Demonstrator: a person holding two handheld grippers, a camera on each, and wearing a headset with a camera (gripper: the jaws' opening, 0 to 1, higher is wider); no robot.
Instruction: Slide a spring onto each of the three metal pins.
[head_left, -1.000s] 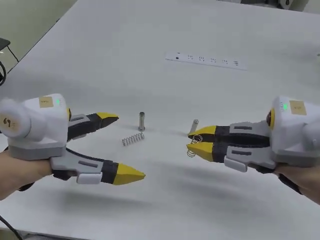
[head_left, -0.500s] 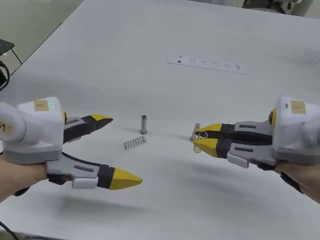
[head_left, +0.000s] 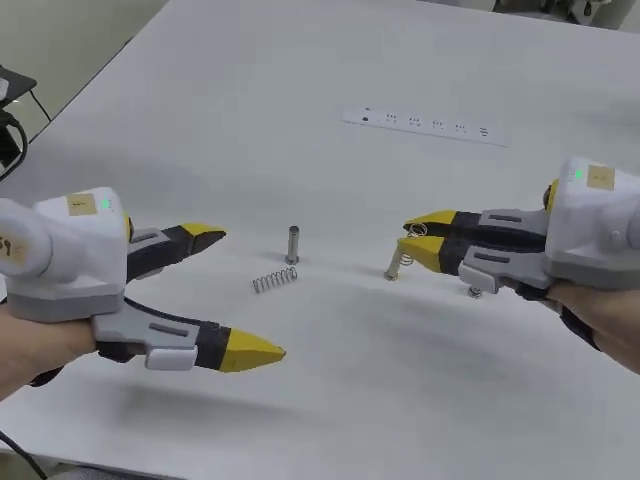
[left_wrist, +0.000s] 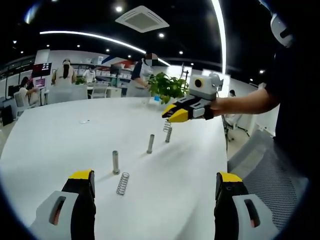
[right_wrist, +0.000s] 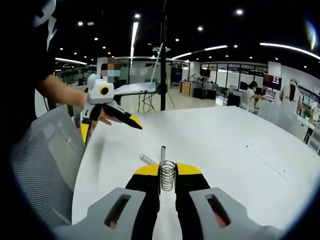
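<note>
The right gripper (head_left: 412, 238) has lifted off the table (head_left: 300, 100), from lower centre toward the middle right of the head view; the spring (right_wrist: 167, 176) pinched in it has risen too.

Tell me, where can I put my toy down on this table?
The big bare patch lies between the power strip and the pin. More room at the near edge, between the left gripper and right gripper. It's crowded in the middle, around that pin and the loose spring.
</note>
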